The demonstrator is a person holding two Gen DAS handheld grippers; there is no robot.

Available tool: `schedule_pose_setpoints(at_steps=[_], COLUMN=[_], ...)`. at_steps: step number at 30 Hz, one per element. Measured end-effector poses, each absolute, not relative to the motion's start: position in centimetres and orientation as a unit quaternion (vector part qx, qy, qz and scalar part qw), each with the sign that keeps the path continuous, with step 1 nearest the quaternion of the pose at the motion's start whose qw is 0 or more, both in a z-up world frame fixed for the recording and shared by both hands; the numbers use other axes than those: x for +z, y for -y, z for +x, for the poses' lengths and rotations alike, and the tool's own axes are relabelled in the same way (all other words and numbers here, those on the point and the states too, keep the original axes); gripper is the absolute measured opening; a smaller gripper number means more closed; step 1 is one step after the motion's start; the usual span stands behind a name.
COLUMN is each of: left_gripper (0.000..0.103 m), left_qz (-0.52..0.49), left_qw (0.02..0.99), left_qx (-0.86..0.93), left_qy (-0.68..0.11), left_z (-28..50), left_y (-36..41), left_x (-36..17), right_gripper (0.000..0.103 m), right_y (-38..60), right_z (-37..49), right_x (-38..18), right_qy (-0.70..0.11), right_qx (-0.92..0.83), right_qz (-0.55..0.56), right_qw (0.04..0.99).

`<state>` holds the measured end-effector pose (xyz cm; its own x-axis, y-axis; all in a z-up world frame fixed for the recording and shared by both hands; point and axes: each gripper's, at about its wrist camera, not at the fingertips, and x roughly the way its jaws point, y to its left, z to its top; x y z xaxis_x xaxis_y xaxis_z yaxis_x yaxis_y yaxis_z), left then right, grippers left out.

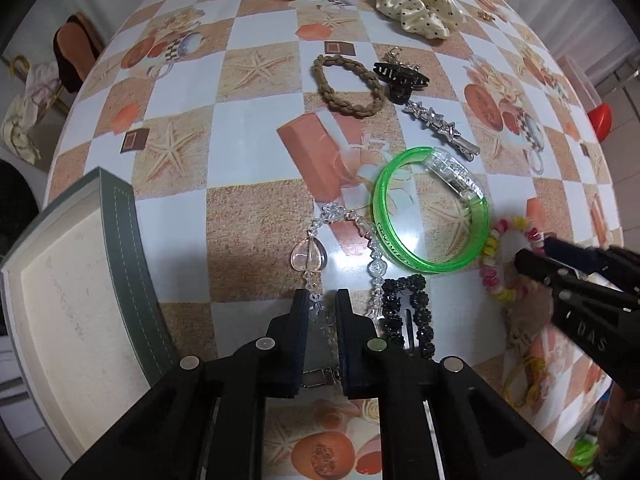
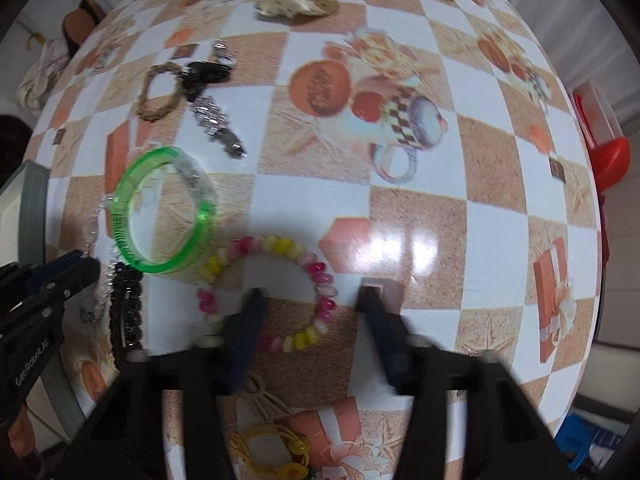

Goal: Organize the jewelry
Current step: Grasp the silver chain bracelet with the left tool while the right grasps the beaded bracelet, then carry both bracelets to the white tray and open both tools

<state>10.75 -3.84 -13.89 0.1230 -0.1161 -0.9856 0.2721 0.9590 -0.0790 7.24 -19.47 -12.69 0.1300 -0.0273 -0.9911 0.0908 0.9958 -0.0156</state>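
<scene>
My left gripper (image 1: 323,296) points down at the table and is shut on a clear crystal bead chain (image 1: 374,246) with a pink heart bead (image 1: 308,258); the chain runs between its fingers. A grey jewelry box (image 1: 132,240) with cream lining lies just left of it. In the right wrist view my right gripper (image 2: 312,294) stands open. Its left finger is inside the loop of a pink, yellow and white bead bracelet (image 2: 276,245) and its right finger outside. The pads are not pressing on it. A green bangle (image 1: 420,266) lies between the two grippers.
A black beaded hair clip (image 1: 404,300) lies right of my left fingers. Farther back are a brown braided tie (image 1: 348,84), a black claw clip (image 1: 400,78), a silver star clip (image 1: 440,124) and a cream dotted scrunchie (image 1: 416,4). A yellow elastic (image 2: 272,448) lies below my right gripper.
</scene>
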Motion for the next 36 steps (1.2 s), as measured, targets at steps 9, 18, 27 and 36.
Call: schedule_pose_setpoints(at_steps=[9,18,27,36], left_gripper=[0.018,0.018,0.018,0.018], left_qz=[0.03,0.012,-0.016,-0.049], left_qw=[0.758,0.776,0.802,0.826], left_qx=[-0.138,-0.146,-0.142,-0.102], left_qy=[-0.637,-0.613,-0.58,-0.553], left_z=[9.7,8.5,7.6,6.9], left_y=[1.9,1.1,-1.7,-7.3], left_x=[-11.0,-7.2,-2.8,-0.2], right_gripper=[0.01,0.01,0.01,0.01], right_y=[22.6,23.5,21.5,16.2], right_z=[6.7,5.1,5.5,6.7], right_x=[-11.7,-9.3,-6.3,-3.3], right_qy=[-0.654,-0.634,-0.614,-0.6], right_qx=[-0.036,-0.031,-0.013,0.046], right_qz=[0.123,0.149,0.15,0.126], right_qw=[0.746,0.758,0.775,0.788])
